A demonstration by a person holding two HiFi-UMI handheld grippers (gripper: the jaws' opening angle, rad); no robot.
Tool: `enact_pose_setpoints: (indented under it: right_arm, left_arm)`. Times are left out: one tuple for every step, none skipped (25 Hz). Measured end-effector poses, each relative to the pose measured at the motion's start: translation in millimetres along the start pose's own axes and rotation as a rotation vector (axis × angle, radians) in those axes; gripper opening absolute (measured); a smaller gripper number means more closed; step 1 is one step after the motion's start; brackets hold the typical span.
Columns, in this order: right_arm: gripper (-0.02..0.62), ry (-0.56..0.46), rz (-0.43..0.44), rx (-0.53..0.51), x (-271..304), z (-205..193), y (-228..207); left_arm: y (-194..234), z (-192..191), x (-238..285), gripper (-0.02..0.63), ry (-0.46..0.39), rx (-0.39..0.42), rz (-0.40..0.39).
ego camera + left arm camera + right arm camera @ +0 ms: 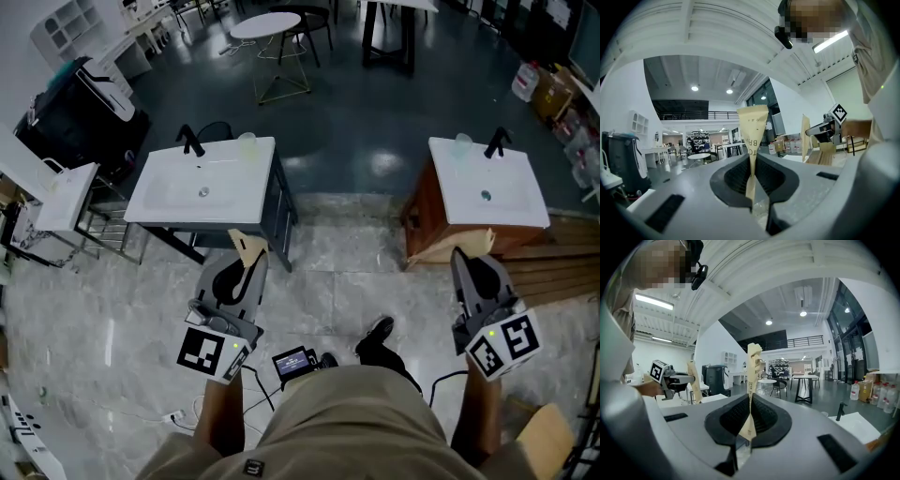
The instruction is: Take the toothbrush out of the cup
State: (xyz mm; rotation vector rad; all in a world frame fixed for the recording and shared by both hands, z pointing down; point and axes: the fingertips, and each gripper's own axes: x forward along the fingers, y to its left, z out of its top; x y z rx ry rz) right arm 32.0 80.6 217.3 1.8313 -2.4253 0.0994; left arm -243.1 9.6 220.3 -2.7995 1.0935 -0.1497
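Left arm pose: your forearm enters from the bottom edge of the head view. The left gripper [249, 255] points up-frame, held about level, aimed at the left washbasin [159, 192].
Right arm pose: your forearm enters at the lower right. The right gripper [466, 255] also points up-frame, nearly level, toward the right washbasin [511, 202].
Marker cubes: the left cube [211, 351] and the right cube [503, 343] sit at the rear of each gripper, nearest your body.
Left jaws: pressed together on the left paper strip [753, 126], a tan strip that stands upright out of the pads.
Right jaws: pressed together on the right paper strip [752, 363], also tan and upright.
Cross views: each gripper view shows the other gripper off to one side, holding its strip.
Task item location: the left cup [247, 142] stands at the back edge of the left washbasin beside a black faucet [191, 140]. The right cup [463, 143] stands at the back of the right washbasin. Both are well apart from your grippers. You cannot make out a toothbrush in either cup.
Writing: the left paper strip carries the letters "BR"; the rest is unclear. Print on the right paper strip is too small to read.
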Motion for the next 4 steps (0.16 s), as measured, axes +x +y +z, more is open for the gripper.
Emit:
enact_pose_setpoints:
  right_arm:
    - [0.012,0.001,0.000,0.002,0.5,5.0,3.9]
    - [0.012,0.001,-0.001,0.003,0.7,9.6,6.9]
    - [0.012,0.002,-0.001,0.005,0.9,13.8,9.2]
    - [0.012,0.002,-0.002,0.007,0.9,17.8,11.3]
  left_arm:
    - [3.6,4.4,-2.8,0.031,0.001,0.000,-0.001]
    - [6.4,8.6,-4.7,0.031,0.002,0.000,-0.002]
    - [8.8,12.5,-6.1,0.031,0.004,0.001,-0.004]
    - [11.0,16.3,-7.2,0.031,0.006,0.001,-0.005]
